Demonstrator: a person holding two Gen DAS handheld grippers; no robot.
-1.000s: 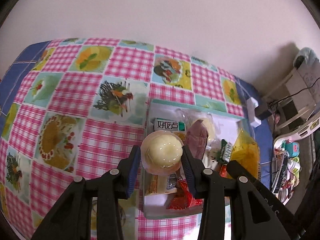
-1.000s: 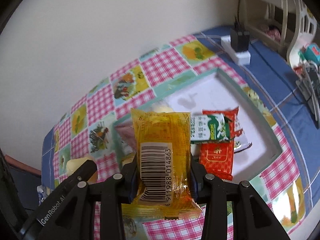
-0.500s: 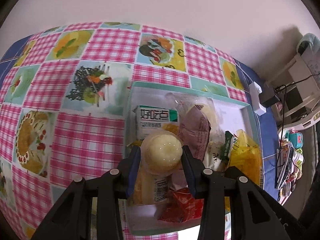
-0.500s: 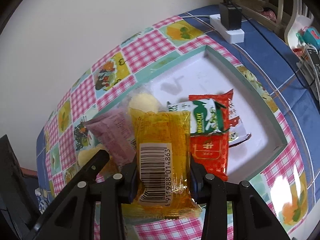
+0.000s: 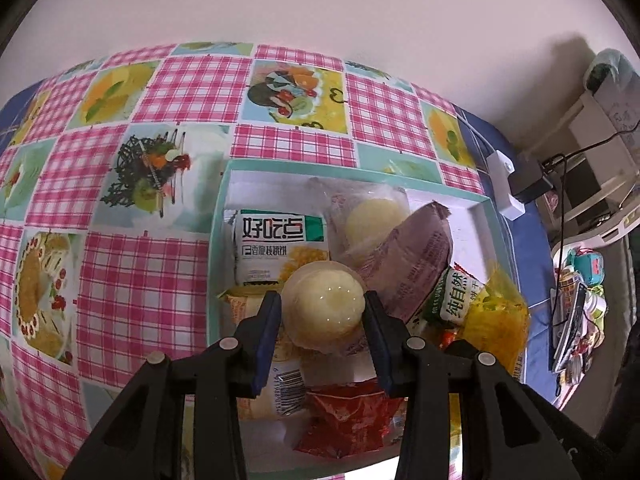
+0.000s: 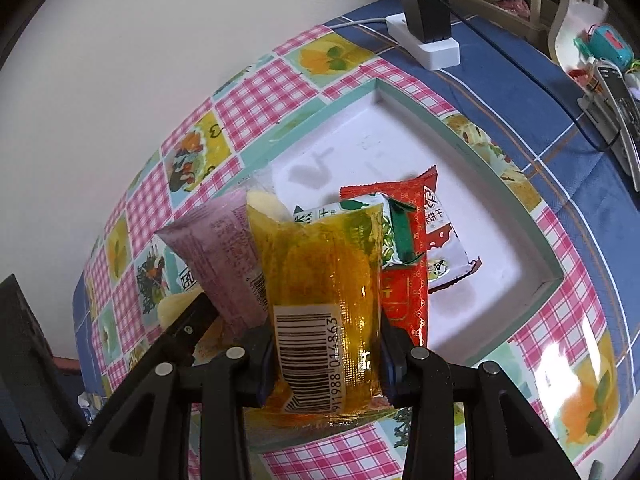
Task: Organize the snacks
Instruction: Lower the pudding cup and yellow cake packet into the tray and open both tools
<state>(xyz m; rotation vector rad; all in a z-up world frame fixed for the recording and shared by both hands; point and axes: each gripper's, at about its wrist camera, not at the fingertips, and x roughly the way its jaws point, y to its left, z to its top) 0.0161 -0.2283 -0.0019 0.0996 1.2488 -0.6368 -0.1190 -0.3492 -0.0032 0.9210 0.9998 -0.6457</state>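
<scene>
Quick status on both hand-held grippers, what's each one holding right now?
Left hand-held gripper: closed on a round pale cake, above the tray.
Right hand-held gripper: closed on a yellow packet.

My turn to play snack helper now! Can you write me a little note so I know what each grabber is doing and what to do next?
Left gripper: shut on a round pale yellow pudding cup, held above the tray.
Right gripper: shut on a yellow transparent snack packet with a barcode, also above the tray.
Tray, white with a teal rim, sits on the checked tablecloth.
Done: already in the tray are a white biscuit packet, a purple packet, a clear-wrapped yellow cake, a green-and-white packet and red packets.
Left: put both held snacks into the tray, probably on the bare white part, then let go.
</scene>
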